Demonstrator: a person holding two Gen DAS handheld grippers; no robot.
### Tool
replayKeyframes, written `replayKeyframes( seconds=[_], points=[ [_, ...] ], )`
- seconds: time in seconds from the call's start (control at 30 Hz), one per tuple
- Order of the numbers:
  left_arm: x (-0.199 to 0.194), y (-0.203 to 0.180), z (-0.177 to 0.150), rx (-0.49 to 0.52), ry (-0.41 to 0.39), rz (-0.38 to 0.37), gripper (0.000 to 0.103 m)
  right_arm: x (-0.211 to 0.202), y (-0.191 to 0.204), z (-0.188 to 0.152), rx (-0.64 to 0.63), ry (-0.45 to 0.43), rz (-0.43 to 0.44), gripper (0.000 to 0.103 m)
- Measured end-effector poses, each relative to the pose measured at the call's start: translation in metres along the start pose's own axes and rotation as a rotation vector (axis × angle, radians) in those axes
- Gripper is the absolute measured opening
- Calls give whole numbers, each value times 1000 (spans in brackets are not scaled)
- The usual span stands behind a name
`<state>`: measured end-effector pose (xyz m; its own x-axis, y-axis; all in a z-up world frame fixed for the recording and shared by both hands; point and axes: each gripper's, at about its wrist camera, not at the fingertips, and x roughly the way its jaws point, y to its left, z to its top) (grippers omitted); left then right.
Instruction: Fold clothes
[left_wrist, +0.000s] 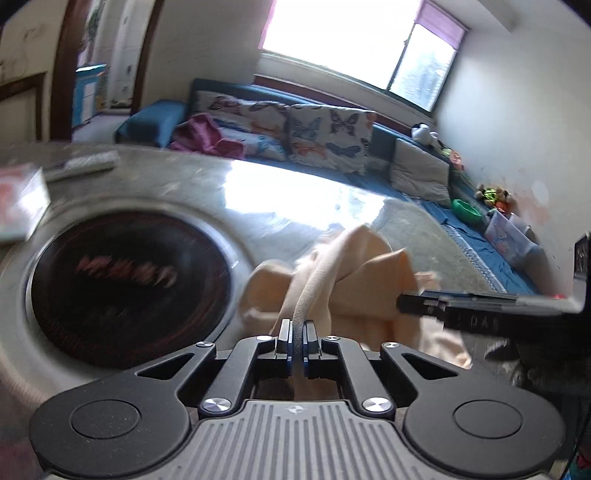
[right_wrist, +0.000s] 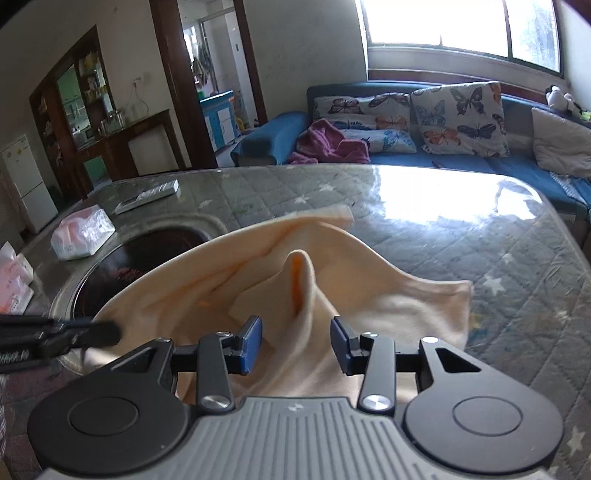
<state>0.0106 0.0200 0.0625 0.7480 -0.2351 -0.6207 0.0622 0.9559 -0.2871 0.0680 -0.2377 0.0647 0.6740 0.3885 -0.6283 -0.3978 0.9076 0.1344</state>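
Two black two-finger grippers over soft, peach-coloured fleece cloth (right_wrist: 258, 280), bunched and part lifted above glass-topped table (right_wrist: 461, 236) with grey quilted star-print underlay. Left gripper (left_wrist: 296, 341) with jaws pinched tight on a rolled edge of the cloth, blue pads nearly meeting. Right gripper (right_wrist: 296, 343) with jaws spread wide, blue pads either side of a raised peak of fabric, gripping nothing. Round dark cooktop inset (left_wrist: 125, 284) in steel rim near table's left edge, red lettering on it blurred, unreadable. Plastic-wrapped tissue pack (right_wrist: 83, 230) and flat white remote control (right_wrist: 147, 195) toward far left corner. Beyond far edge, blue sofa (right_wrist: 480, 162) with butterfly-print cushions (right_wrist: 458, 118).
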Motion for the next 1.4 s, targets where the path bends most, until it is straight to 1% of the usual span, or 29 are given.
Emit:
replayKeyframes(
  seconds=[0.1,0.17,0.27,0.3,0.33,0.37,0.4,0.43,0.47,0.5,0.53,0.63,0.77,0.87,0.9,0.93,0.97,1.0,1.03,1.07,1.1,1.13,1.17,1.27,1.33,1.4],
  points=[
    [-6,10,-16,5,22,42,6,5,7,-1,-23,3,-1,41],
    [-7,15,-23,-10,37,49,6,9,12,-1,-38,6,-1,41],
    [-13,16,-29,-10,40,55,15,16,16,2,-44,13,9,42],
    [-16,14,-29,-4,34,56,28,20,16,4,-41,21,21,42],
    [-20,12,-29,5,23,55,44,22,16,5,-42,28,29,40],
    [-24,8,-29,18,7,52,51,26,17,5,-47,36,32,34],
    [-29,2,-30,33,-12,47,62,29,17,5,-50,43,35,16],
    [-35,-3,-31,48,-31,33,69,27,16,4,-39,39,35,9],
    [-39,-9,-31,67,-46,5,73,25,14,4,-28,35,35,7],
    [-40,-17,-33,90,-56,-29,81,22,12,3,-18,30,35,7],
    [-40,-26,-35,118,-63,-64,85,17,11,3,-11,16,33,7],
    [-35,-55,-40,207,-62,-149,85,-3,7,3,3,-31,19,7],
    [-16,-89,-49,286,-34,-206,84,-38,-4,4,33,-93,5,7],
    [-3,-106,-55,339,-24,-244,79,-64,-17,1,69,-126,2,7],
    [1,-111,-60,363,-16,-248,74,-72,-21,-1,75,-138,-7,7],
    [5,-115,-64,390,-8,-248,61,-80,-24,-4,81,-150,-16,6],
    [10,-120,-69,417,0,-248,53,-87,-28,-6,87,-162,-26,6],
    [13,-123,-74,435,7,-245,44,-94,-32,-10,98,-174,-36,6],
    [15,-125,-78,450,14,-241,30,-101,-37,-14,109,-185,-47,7],
    [18,-126,-82,465,20,-237,24,-108,-41,-18,120,-197,-57,7],
    [18,-128,-86,473,23,-241,22,-115,-45,-21,131,-209,-68,6],
    [17,-129,-89,478,24,-249,16,-122,-49,-25,142,-221,-78,6],
    [16,-131,-91,491,21,-264,13,-129,-53,-29,153,-232,-90,7],
    [10,-137,-100,557,10,-307,13,-147,-64,-50,193,-253,-142,7],
    [8,-141,-105,599,12,-326,13,-155,-72,-68,230,-245,-180,7],
    [11,-143,-110,620,33,-336,14,-159,-82,-87,271,-213,-230,9]
  ],
)
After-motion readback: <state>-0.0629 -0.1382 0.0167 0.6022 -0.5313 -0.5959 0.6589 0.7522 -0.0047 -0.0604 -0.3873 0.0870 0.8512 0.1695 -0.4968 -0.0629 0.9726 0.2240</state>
